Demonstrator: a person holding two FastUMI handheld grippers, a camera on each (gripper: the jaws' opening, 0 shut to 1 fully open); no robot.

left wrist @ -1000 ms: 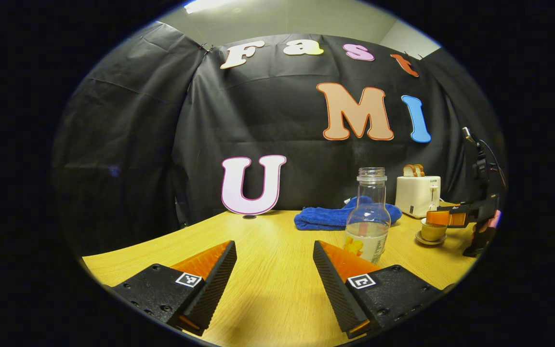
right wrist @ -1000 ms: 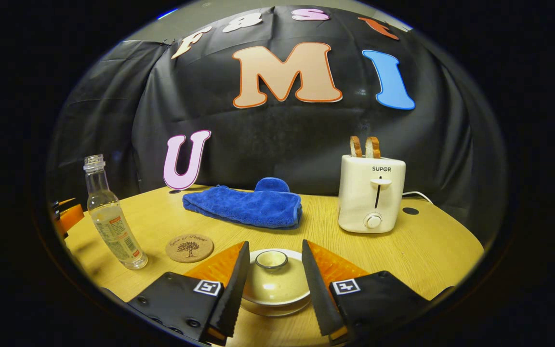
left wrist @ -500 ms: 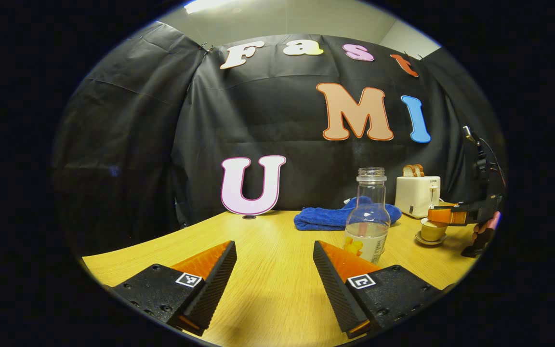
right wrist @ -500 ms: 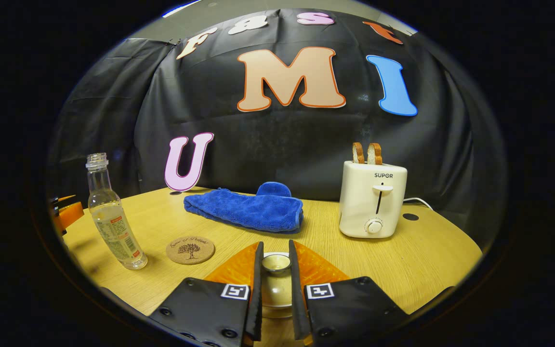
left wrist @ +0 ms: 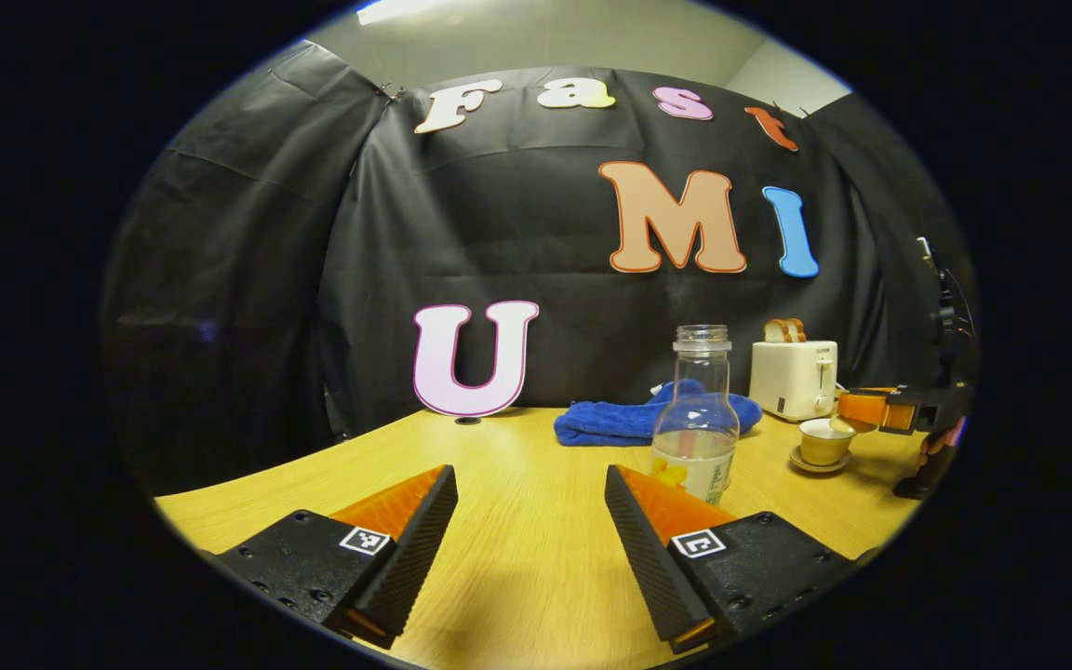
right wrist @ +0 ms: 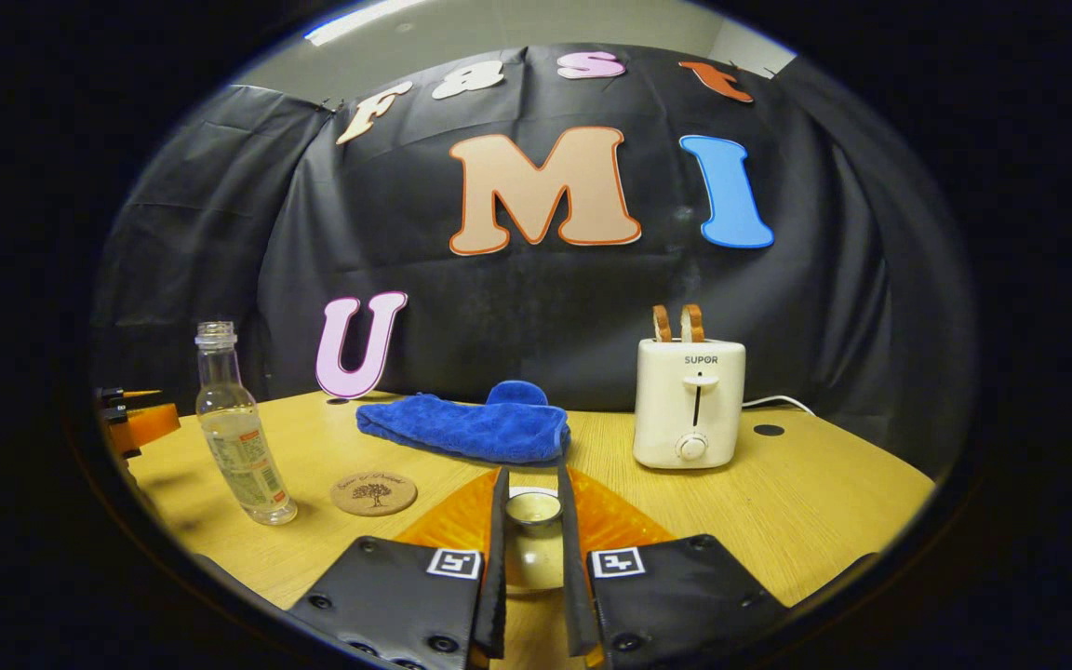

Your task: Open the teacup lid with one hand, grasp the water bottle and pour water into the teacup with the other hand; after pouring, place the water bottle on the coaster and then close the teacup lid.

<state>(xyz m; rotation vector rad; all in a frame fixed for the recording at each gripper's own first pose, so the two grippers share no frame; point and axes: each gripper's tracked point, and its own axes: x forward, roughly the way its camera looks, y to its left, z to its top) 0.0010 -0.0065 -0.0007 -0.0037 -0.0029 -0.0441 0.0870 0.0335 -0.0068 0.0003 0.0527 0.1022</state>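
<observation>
Gripping the lid by its knob, my right tool has both fingers pressed against it, and in the left gripper view I see that same tool holding the lid up in the air, just above and to the right of the teacup, which sits open on its saucer. A hand shows below that tool at the far right edge. My left tool hangs low over the table with its fingers spread wide and nothing between them. The water bottle stands upright, uncapped and partly full, just ahead of my left tool's right finger and apart from it. From the right gripper view the bottle stands on the table left of the cork coaster, close beside it but not on it. Farther back lie a folded blue towel and a white toaster with two slices of bread standing in it.
</observation>
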